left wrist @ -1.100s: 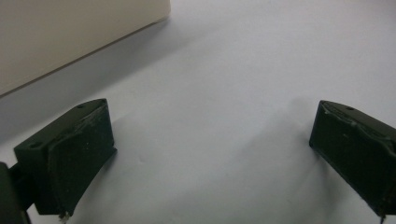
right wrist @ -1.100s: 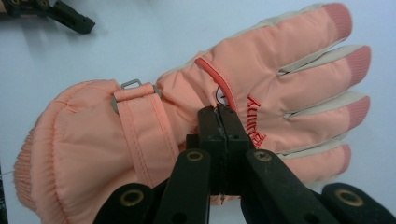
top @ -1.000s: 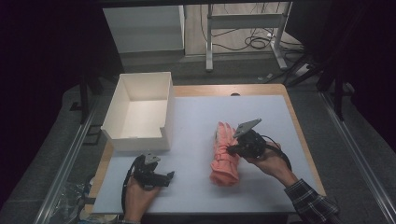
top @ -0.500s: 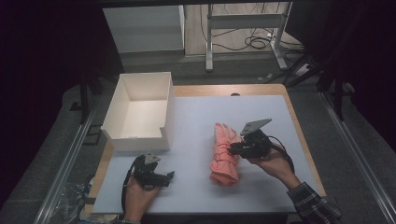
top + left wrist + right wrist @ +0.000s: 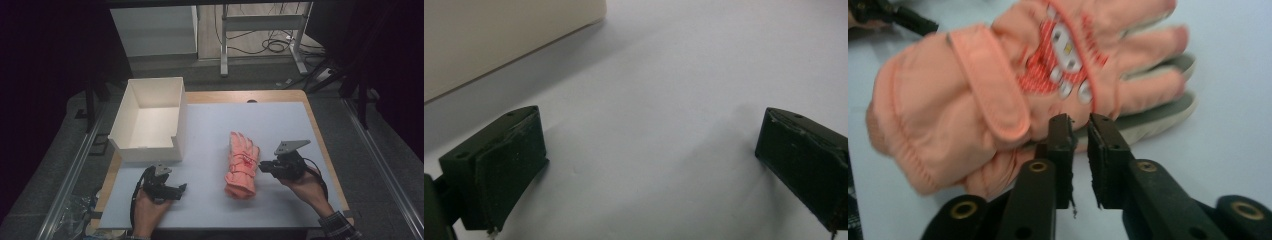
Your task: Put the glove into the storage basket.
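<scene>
A salmon-pink winter glove (image 5: 242,165) lies flat on the white mat, fingers pointing away from me. In the right gripper view the glove (image 5: 998,85) rests on a second one whose grey palm side peeks out beneath. My right gripper (image 5: 262,166) sits just right of the glove, tips at its edge. Its jaws (image 5: 1080,125) have just been closing to a thin slit, with nothing pinched between them. My left gripper (image 5: 182,189) rests at the front left, and its fingers (image 5: 504,165) stand wide apart over bare mat.
An empty white box (image 5: 150,150) stands at the left of the mat (image 5: 280,125), close behind my left gripper; its wall (image 5: 499,40) fills the upper left of the left gripper view. Wooden table edges border the mat, and the floor around is dark.
My right gripper has drawn back from over the glove to its right side and sunk a little. The glove stays flat on the mat. The left gripper has kept still.
</scene>
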### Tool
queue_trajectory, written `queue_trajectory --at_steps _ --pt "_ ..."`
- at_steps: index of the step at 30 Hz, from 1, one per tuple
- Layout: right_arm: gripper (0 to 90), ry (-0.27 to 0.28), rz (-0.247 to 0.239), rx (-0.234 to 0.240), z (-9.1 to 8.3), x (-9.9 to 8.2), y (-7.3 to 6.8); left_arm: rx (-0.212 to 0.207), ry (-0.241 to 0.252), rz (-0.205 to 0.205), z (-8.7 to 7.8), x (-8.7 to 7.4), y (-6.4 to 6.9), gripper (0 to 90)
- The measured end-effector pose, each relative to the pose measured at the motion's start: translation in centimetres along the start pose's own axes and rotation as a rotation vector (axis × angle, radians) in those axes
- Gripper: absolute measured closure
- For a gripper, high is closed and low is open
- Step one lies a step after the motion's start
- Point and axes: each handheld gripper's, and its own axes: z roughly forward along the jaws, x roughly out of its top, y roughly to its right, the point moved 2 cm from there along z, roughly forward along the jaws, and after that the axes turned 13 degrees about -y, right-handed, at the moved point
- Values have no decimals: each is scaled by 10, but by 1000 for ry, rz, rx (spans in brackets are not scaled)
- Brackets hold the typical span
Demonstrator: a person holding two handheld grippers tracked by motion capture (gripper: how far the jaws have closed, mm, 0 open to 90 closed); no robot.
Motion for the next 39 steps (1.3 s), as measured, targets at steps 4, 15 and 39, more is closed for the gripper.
queue_trajectory --at_steps 4,15,39 --pt "857 -13 4 28 17 -20 -11 1 0 0 0 0 0 0" --pt "856 -16 20 68 46 -38 -28 2 2 -2 0 0 0 0" --pt "845 22 6 45 78 -3 -47 1 4 -4 0 0 0 0"
